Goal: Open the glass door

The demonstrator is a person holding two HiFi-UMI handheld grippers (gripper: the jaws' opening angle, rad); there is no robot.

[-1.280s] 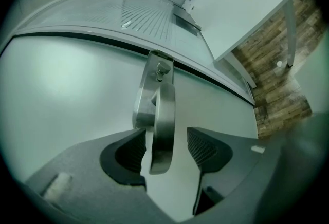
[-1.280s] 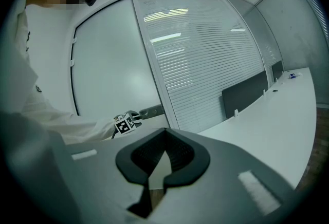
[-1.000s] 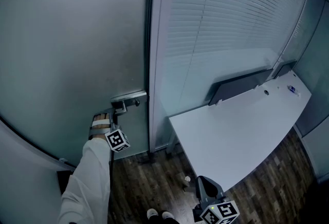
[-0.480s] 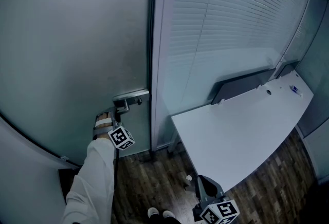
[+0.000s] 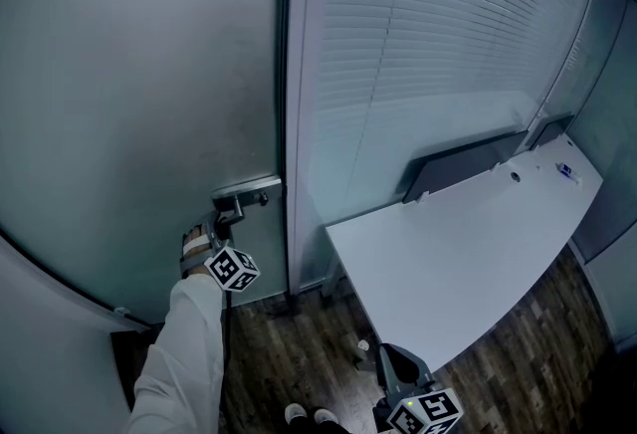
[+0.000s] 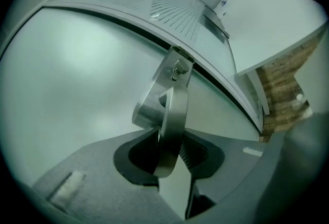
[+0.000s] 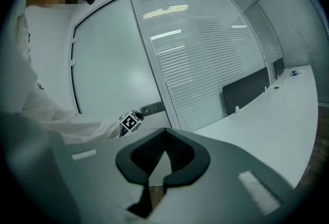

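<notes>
Frosted glass door [image 5: 139, 74] fills the head view from 9 to 12 o'clock. White table [image 5: 468, 263] lies at 4 o'clock. Right gripper [image 5: 398, 369] is at 5 o'clock, its fingers narrow, tips meeting, empty. Left gripper [image 6: 172, 161] is at 8 o'clock of the door handle [image 6: 174, 110], which is on the door's right edge. Its fingers have just been opening, yet bear on the lever from both sides.

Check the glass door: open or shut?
Shut. In the head view the glass door sits flush against the frame, with only a thin dark seam between them and no opening.
</notes>
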